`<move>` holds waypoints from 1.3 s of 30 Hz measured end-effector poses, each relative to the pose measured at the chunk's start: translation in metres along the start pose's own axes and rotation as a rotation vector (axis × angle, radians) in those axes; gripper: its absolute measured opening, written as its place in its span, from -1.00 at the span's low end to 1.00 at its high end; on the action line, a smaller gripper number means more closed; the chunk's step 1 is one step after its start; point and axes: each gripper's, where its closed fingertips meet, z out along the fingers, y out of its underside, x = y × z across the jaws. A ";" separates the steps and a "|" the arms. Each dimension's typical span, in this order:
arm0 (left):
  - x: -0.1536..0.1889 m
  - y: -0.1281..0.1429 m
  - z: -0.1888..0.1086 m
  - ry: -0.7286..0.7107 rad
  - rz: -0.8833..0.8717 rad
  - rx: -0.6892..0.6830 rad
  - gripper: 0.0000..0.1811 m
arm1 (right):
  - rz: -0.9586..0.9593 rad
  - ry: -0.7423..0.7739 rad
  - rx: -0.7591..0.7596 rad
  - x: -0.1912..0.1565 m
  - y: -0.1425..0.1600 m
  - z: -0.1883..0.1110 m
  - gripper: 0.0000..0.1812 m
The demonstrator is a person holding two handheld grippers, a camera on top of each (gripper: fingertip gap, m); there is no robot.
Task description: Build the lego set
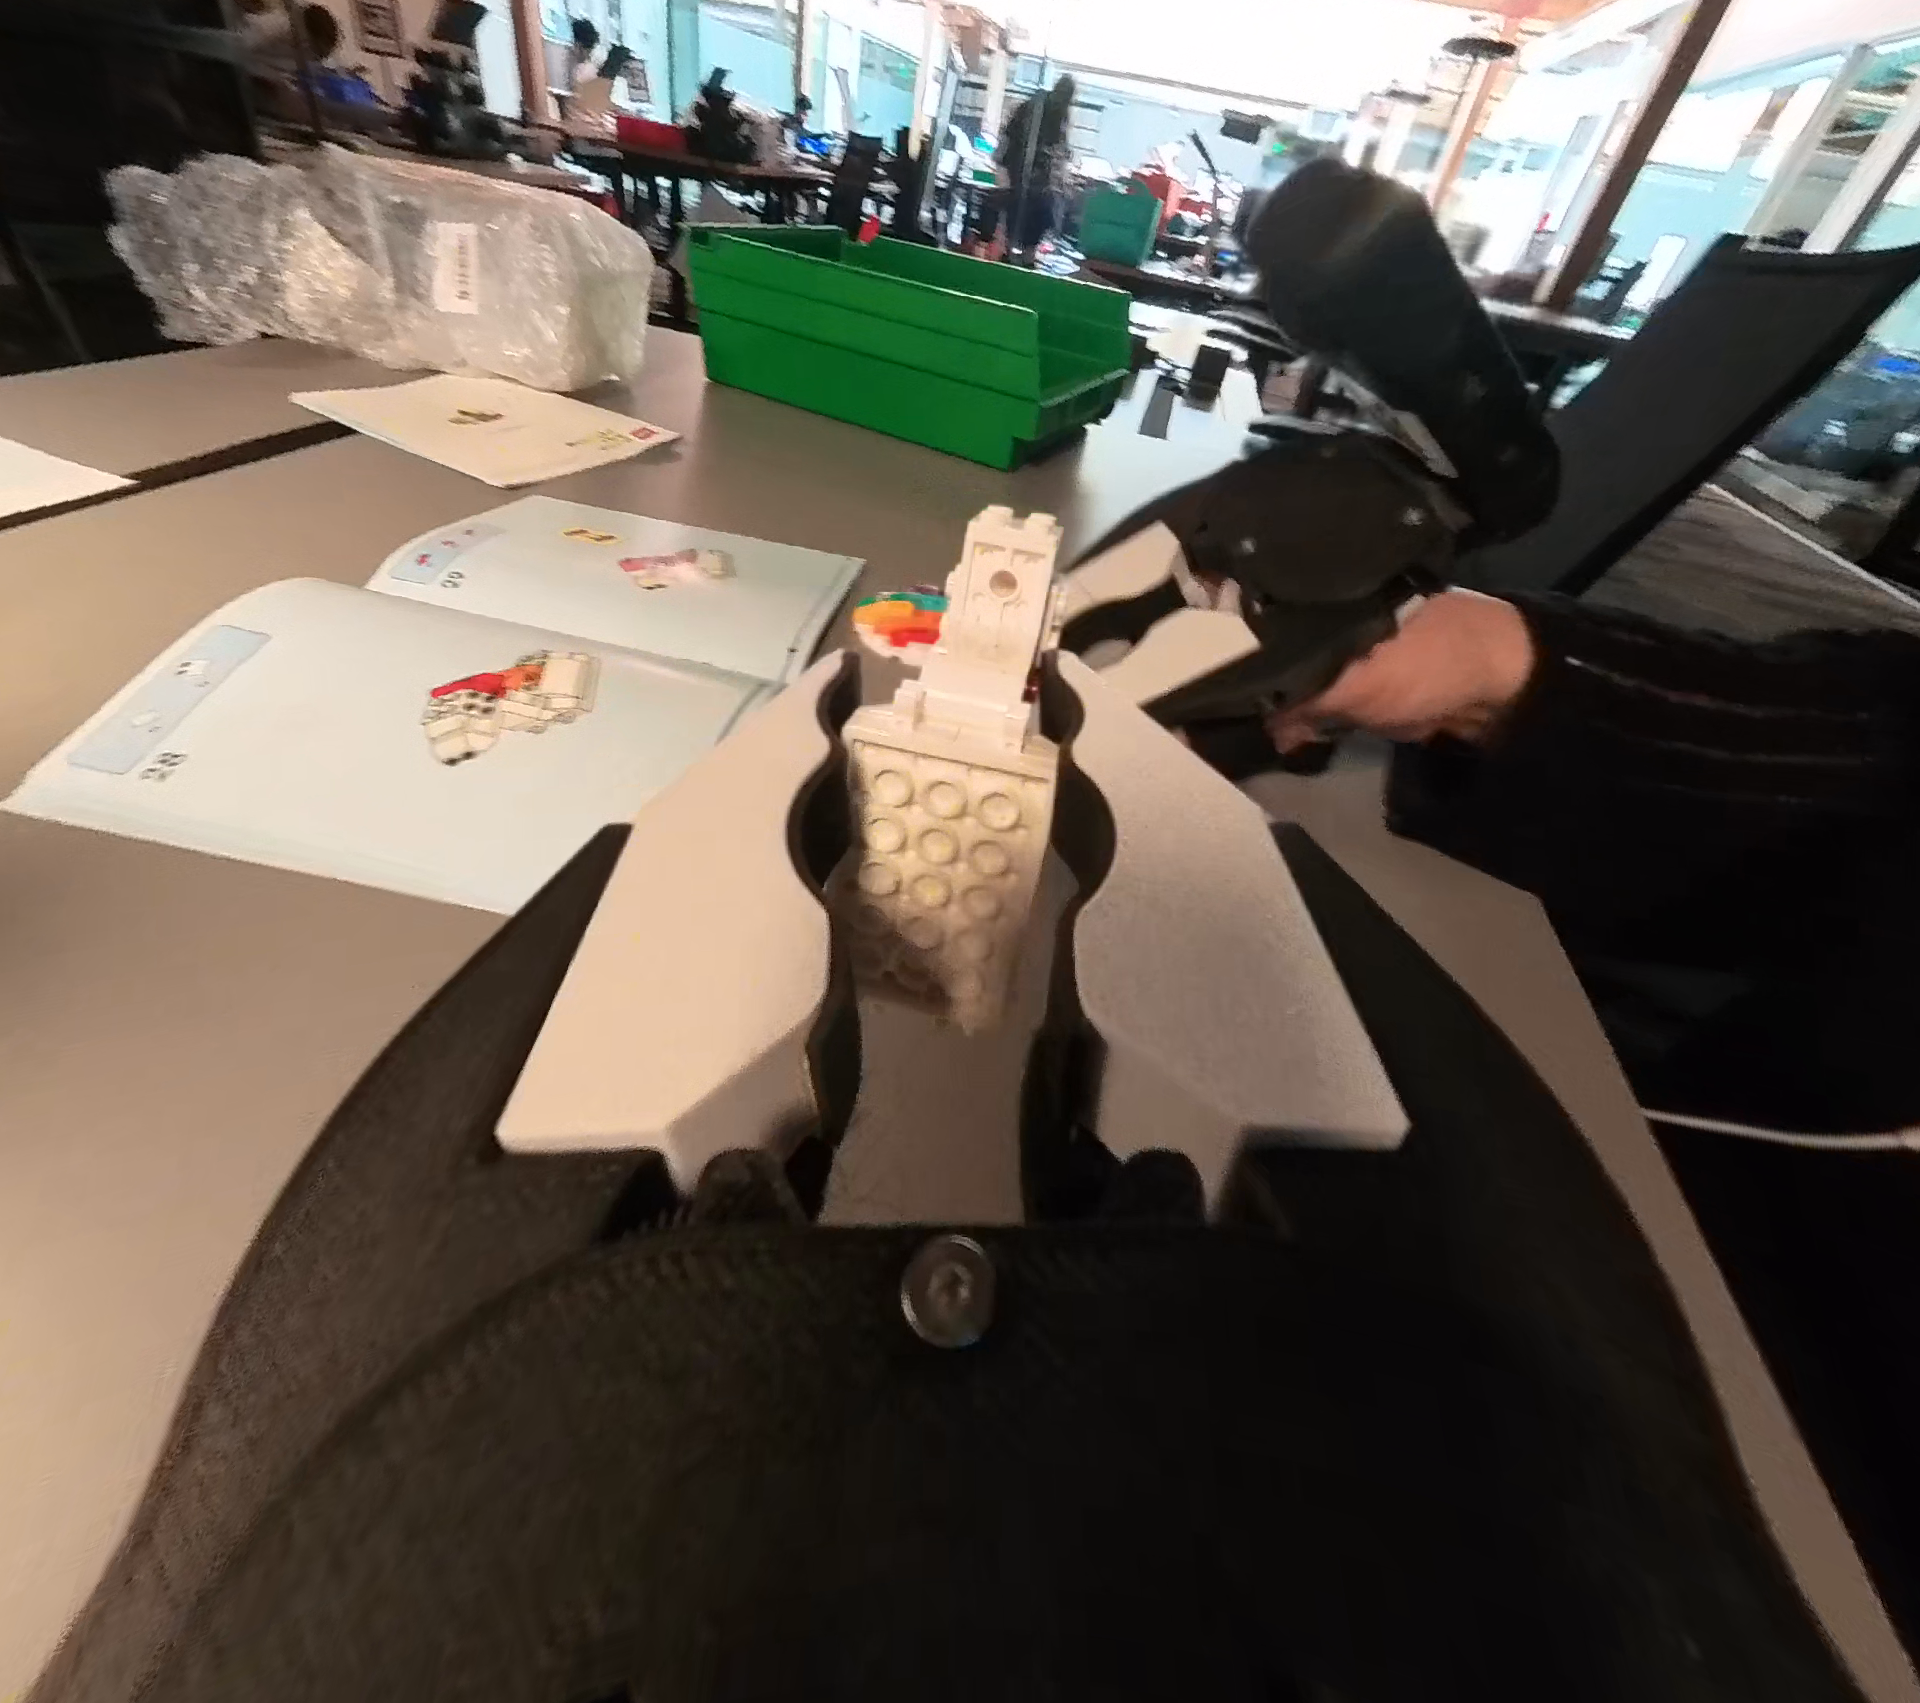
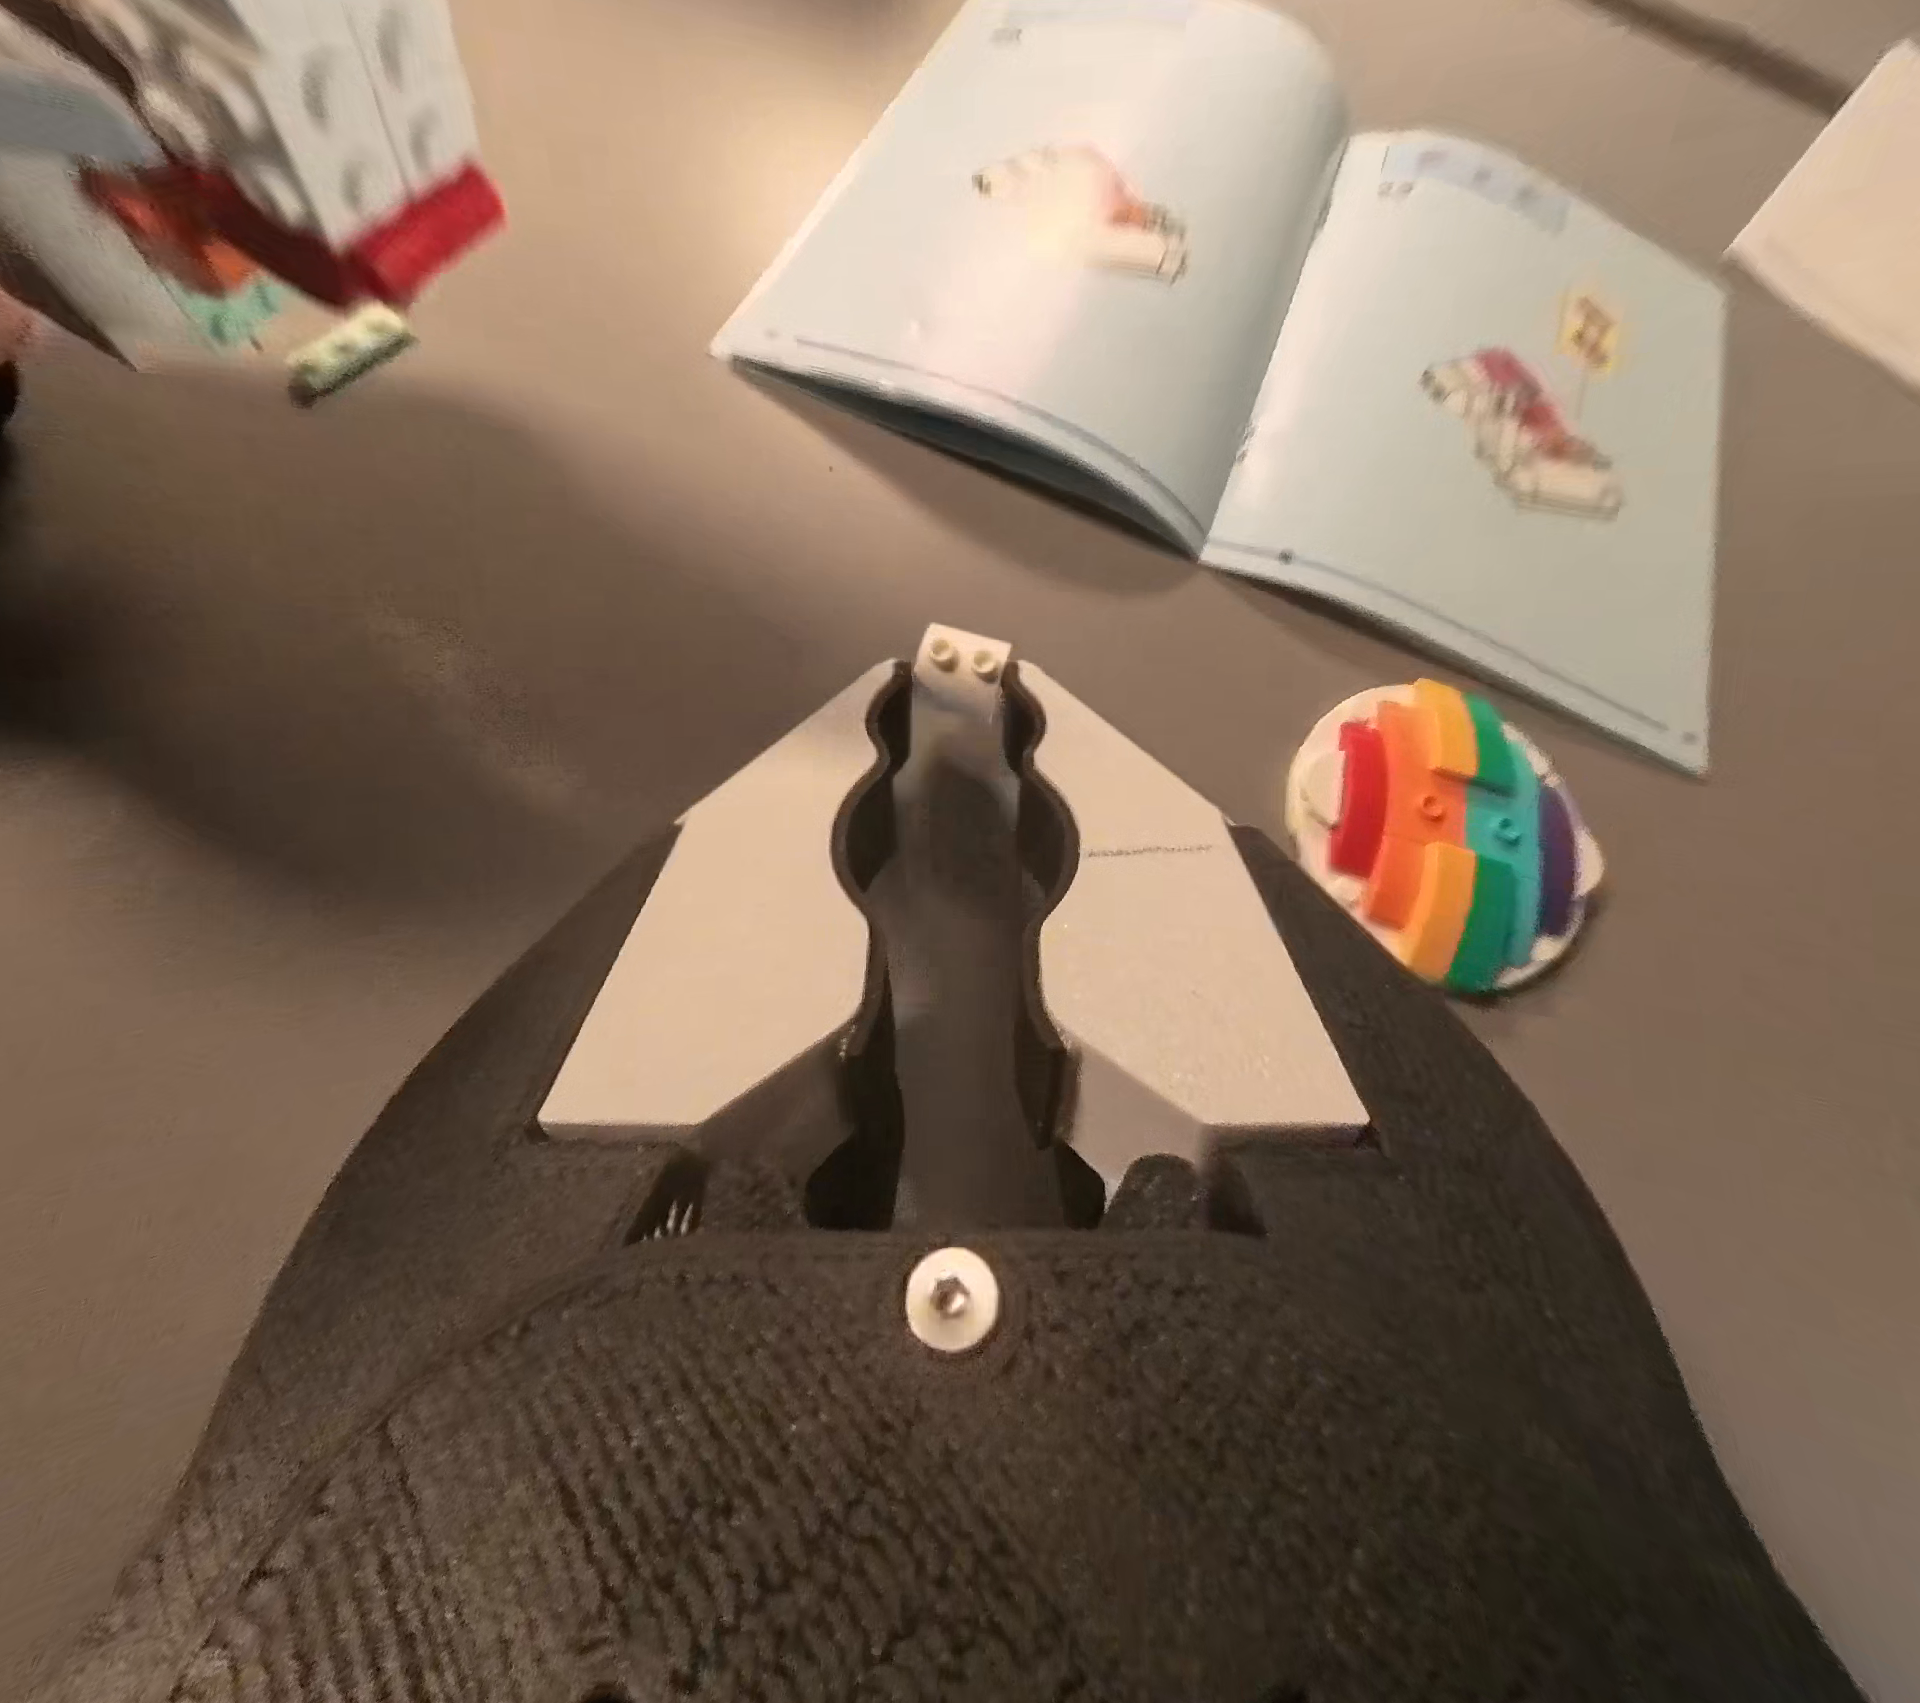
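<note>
My left gripper (image 1: 951, 666) is shut on a white lego assembly (image 1: 961, 812), studded side up, held above the grey table. The same assembly shows blurred at the upper left of the right wrist view (image 2: 312, 84), with red and teal parts at its lower end. My right gripper (image 2: 961, 666) is shut on a small white lego piece (image 2: 964, 661) with two studs, just above the table. The right gripper also shows in the left wrist view (image 1: 1340, 531), held by a hand. A round rainbow lego disc (image 2: 1444, 832) lies on the table right of my right gripper, and shows small in the left wrist view (image 1: 899, 614).
An open instruction booklet (image 2: 1247, 282) lies on the table (image 2: 520, 614) beyond the grippers, also in the left wrist view (image 1: 416, 697). A green bin (image 1: 904, 334), a bubble-wrap bundle (image 1: 384, 271) and a closed leaflet (image 1: 488, 427) sit farther back. A black chair (image 1: 1714, 406) stands at right. The gap from one gripper's tips to the other's is roughly 11 cm. To the round rainbow lego disc (image 2: 1444, 832): right tips about 9 cm, left tips about 20 cm.
</note>
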 end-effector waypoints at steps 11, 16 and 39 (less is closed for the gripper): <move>0.052 0.003 -0.002 0.311 0.010 -0.014 -0.62 | -0.113 -0.529 0.402 -0.043 -0.078 -0.095 -0.83; 0.070 0.004 -0.003 0.372 0.077 -0.010 -0.63 | -0.187 -0.666 0.350 -0.073 -0.074 -0.114 -0.83; 0.063 -0.005 -0.008 0.331 0.109 0.012 -0.65 | -0.459 -0.651 0.064 -0.086 -0.036 -0.095 -0.84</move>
